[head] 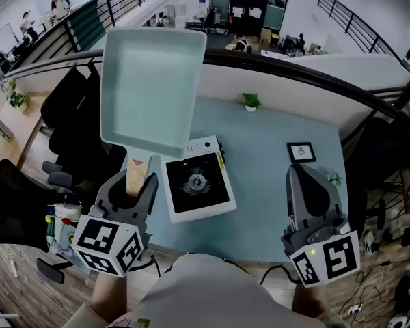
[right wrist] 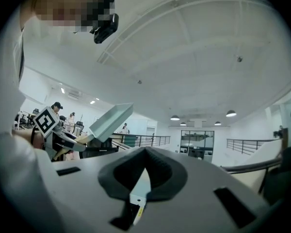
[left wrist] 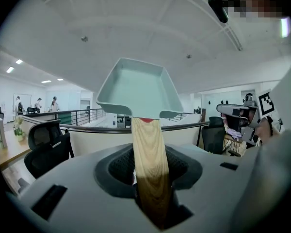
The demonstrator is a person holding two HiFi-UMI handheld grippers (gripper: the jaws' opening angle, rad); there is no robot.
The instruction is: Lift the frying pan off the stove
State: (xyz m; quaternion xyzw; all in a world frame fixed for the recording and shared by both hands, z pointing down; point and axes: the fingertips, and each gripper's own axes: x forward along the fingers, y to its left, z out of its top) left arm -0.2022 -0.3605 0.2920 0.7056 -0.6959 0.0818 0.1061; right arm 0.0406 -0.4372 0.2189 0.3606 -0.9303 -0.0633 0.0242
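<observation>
A mint-green rectangular frying pan (head: 150, 91) hangs in the air, to the left of and above the stove (head: 197, 183), its open side towards me. My left gripper (head: 133, 183) is shut on the pan's wooden handle (head: 138, 173). In the left gripper view the handle (left wrist: 149, 159) runs up from between the jaws to the pan (left wrist: 136, 89). The white stove with its black top and burner stands on the pale blue table (head: 273, 183), with nothing on it. My right gripper (head: 298, 176) stays above the table's right part, jaws together and empty. The right gripper view shows the pan (right wrist: 110, 120) off to its left.
A small potted plant (head: 251, 102) and a framed picture (head: 301, 152) stand on the far half of the table. Black office chairs (head: 68, 115) are to the left of the table. A dark railing (head: 314, 74) runs behind it.
</observation>
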